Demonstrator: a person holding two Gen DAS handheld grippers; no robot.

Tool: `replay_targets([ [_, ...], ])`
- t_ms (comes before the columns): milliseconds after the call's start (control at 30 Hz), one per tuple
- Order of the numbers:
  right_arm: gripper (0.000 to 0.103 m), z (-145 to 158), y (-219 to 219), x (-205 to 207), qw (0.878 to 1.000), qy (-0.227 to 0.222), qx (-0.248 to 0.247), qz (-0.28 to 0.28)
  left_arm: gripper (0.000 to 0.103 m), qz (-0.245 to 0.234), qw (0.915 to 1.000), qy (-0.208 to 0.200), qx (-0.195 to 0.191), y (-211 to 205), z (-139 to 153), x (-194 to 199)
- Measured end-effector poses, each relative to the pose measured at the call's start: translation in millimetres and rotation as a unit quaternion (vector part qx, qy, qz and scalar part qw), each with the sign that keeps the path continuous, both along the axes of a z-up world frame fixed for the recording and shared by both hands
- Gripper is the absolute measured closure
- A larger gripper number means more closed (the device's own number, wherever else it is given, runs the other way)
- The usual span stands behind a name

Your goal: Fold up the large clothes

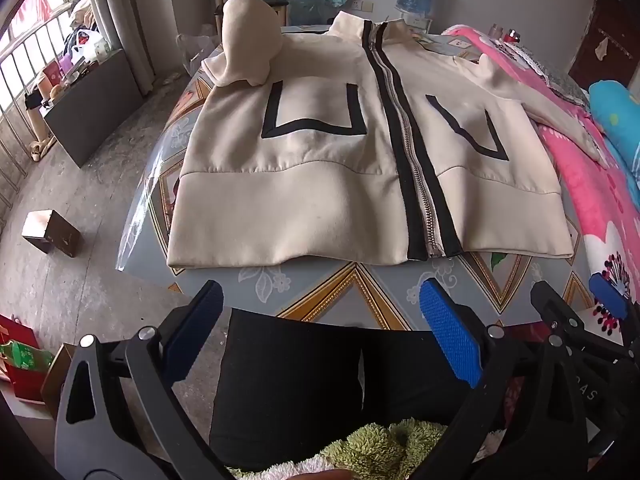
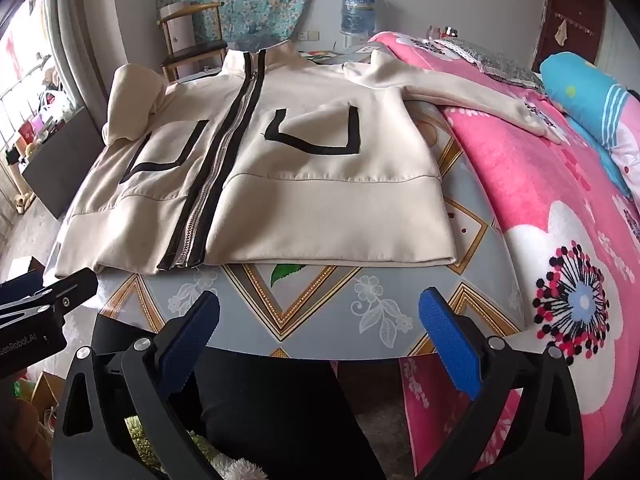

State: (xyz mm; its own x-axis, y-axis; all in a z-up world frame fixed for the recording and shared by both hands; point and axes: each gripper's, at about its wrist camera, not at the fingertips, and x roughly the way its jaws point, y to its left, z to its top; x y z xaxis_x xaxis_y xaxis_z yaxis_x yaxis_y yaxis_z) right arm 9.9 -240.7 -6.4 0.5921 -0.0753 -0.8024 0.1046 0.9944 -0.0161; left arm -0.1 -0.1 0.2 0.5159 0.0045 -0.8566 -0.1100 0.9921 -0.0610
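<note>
A cream zip jacket with black trim and two black pocket outlines lies flat, front up, on a patterned table; it also shows in the right wrist view. Its left sleeve is folded in over the chest. Its right sleeve stretches out onto a pink blanket. My left gripper is open and empty, held before the hem. My right gripper is open and empty, also short of the hem. The right gripper's tip shows in the left wrist view.
The pink blanket covers a bed to the right, with a blue pillow. A chair and a water bottle stand behind the table. A brown box sits on the floor at left. My black-trousered legs are below.
</note>
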Motion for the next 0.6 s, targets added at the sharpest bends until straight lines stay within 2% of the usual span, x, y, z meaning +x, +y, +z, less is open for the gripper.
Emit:
replay_targets([
  [600,0.006,5.4,1.8,-0.6,1.000,0.002,-0.008,0.004,0.008,0.003,1.0000,0.002,-0.005,-1.1,-1.2,1.5],
])
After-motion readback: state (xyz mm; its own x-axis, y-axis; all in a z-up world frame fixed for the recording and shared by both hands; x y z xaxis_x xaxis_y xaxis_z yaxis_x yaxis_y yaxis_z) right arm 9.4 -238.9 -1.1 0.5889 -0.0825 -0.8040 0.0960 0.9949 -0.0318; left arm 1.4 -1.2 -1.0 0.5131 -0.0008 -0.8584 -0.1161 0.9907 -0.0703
